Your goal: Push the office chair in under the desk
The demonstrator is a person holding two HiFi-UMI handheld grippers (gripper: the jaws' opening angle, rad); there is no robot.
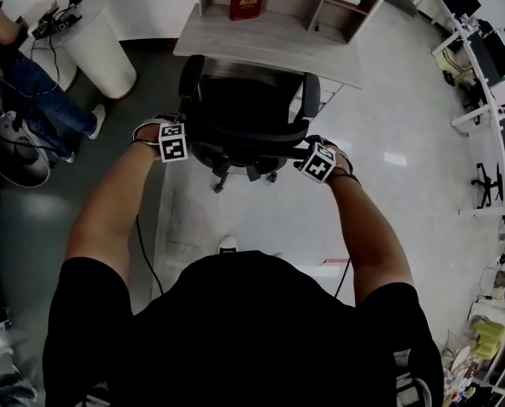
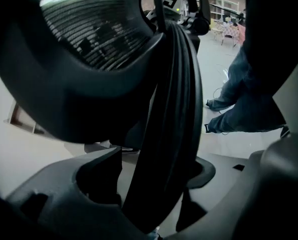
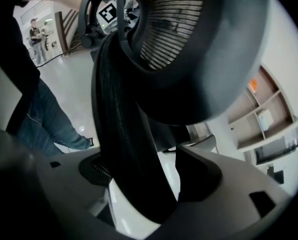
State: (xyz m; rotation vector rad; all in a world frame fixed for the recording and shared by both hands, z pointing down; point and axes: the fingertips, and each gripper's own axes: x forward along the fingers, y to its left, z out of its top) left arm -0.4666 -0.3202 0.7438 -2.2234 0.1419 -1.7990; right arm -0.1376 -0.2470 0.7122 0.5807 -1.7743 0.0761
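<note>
Office chair (image 1: 245,108) straddled by downturned grippers (image 1: 177,142) (image 1: 313,161).

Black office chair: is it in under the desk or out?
Only partly in. The black mesh office chair meets the edge of the grey wooden desk; its backrest and wheeled base stand outside.

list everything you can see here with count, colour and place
office chair: 1, black, in front of the desk
desk: 1, grey wood, top centre
book or box: 1, red, on the shelf above the desk
round stand: 1, white, top left
bystander: 1, blue jeans, far left
left claw: 1, dark grey, open, astride the chair's backrest rim
right claw: 1, dark grey, open, astride the same rim
</note>
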